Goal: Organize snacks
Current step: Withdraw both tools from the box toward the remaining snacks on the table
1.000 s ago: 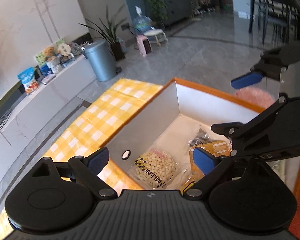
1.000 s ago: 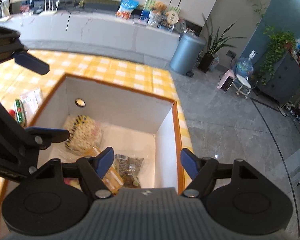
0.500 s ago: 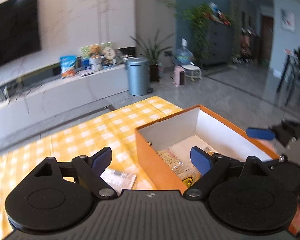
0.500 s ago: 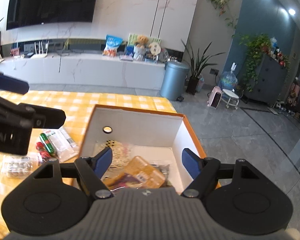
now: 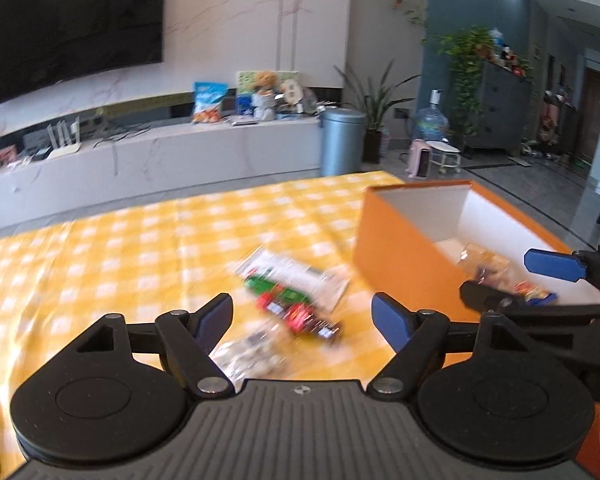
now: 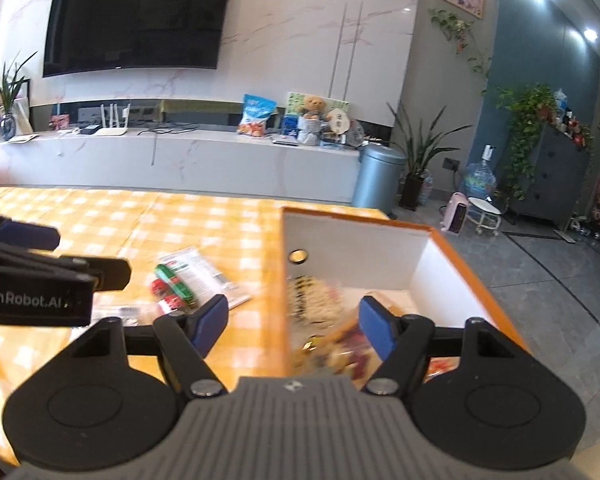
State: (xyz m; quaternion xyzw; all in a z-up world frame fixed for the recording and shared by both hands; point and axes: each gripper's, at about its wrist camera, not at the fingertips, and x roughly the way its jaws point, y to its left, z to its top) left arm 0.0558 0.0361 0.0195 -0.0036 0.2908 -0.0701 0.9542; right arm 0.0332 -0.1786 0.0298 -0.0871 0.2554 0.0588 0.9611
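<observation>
So at this point the orange box (image 5: 400, 248) sat at the right end of the table (image 5: 100, 248), the one with the yellow check cloth, and it already had a pile of snack packs in it: a bag of pale nuts (image 6: 316, 300) against the wall with the round hole, and some blurry orange and purple wrappers nearer the camera. Made sense as the collecting spot, open top and easy to drop into.

What was left lay out on the cloth just beside the box's left wall: a red and green candy pack (image 5: 288, 304) lying over a flat white packet (image 5: 300, 276), plus a clear bag (image 5: 252, 356) nearer the front edge.

The left gripper (image 5: 302, 316) pointed right at that little heap, jaws spread but closing, nothing between them. My guess is it was lining up for the next pick. The right gripper (image 6: 294, 320) hung over the box's near corner, jaws also closing on nothing.
</observation>
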